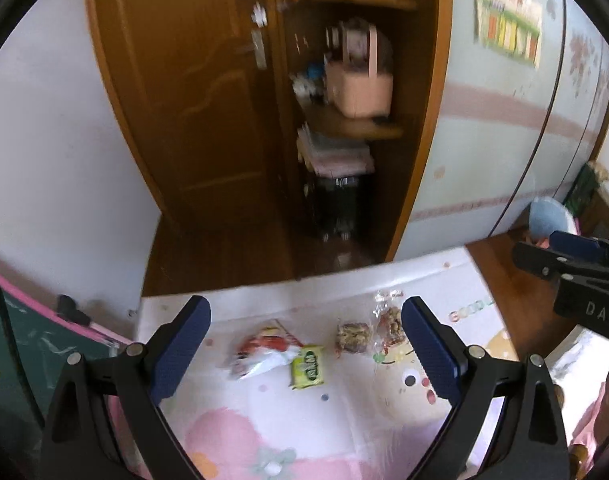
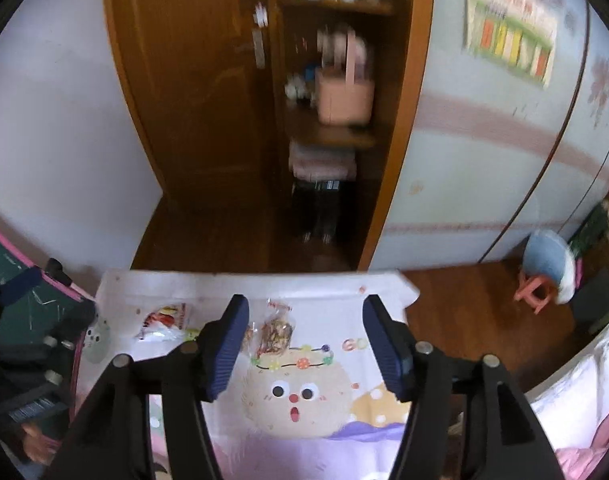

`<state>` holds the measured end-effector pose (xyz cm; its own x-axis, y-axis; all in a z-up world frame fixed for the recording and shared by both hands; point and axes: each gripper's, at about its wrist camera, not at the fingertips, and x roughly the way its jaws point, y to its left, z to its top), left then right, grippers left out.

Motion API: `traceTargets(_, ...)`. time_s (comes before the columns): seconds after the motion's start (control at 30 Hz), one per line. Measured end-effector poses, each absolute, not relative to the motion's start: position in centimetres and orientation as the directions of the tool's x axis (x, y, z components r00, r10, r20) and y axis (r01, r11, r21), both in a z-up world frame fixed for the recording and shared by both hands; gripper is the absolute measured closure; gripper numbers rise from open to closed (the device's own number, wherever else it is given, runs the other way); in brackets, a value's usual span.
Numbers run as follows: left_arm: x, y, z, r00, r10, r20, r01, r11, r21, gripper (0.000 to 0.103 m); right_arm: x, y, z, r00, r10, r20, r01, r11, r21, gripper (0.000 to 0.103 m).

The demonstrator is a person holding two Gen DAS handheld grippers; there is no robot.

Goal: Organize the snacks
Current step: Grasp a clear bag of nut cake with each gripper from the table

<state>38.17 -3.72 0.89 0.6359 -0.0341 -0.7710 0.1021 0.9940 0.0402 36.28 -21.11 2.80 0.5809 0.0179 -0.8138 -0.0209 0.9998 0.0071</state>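
Several snacks lie on a cartoon-printed mat [image 1: 344,420]: a red-and-white packet [image 1: 264,350], a green-yellow packet [image 1: 307,366], a clear-wrapped brown snack [image 1: 353,337] and a clear bag of brown pieces [image 1: 389,326]. My left gripper [image 1: 306,302] hovers above them, open, with nothing between its pads. In its own view, my right gripper [image 2: 304,300] is open and empty over the mat [image 2: 304,440]. The clear bag [image 2: 278,332] lies below it, and the red-and-white packet [image 2: 164,320] lies to its left. The right gripper [image 1: 538,246] also shows at the left wrist view's right edge.
Beyond the mat stands a brown wooden cabinet with its door open [image 1: 208,120] and a pink basket [image 1: 358,88] on a shelf. A green chalkboard with a pink rim [image 1: 16,340] leans at the left. A small pink stool with a blue cushion [image 2: 544,276] stands on the wooden floor at the right.
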Motion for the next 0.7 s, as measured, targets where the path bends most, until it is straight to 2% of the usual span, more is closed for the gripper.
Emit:
traceTargets(0.17,43.0,-6.9,-8.4,0.518,-0.03,-0.855,0.126,0.991,0.042,0.011,40.3,-21.9,-5.9,0.473,0.006,-0.881,0.024,1.0,0.019,0.043)
traceTargets(0.3,44.6,-8.5,-14.1,0.449,-0.013,-0.893,0.129,0.99,0.05,0.012,42.1,-22.6,-11.1,0.404,0.061,-0.913,0.045,0.995,0.086,0.043)
traceTargets(0.47,46.0,-8.8,-17.4,0.403,-0.039,-0.914,0.125,0.992,0.013,0.012,43.1,-22.0,-15.5,0.356,0.133,-0.925,0.053,0.985,0.162,0.043)
traceTargets(0.7,46.6,-8.5,-19.2,0.375,-0.029,-0.927,0.158,0.987,0.033,0.013,44.6,-20.6,-19.2,0.295,0.219,-0.93,0.047,0.969,0.243,0.043)
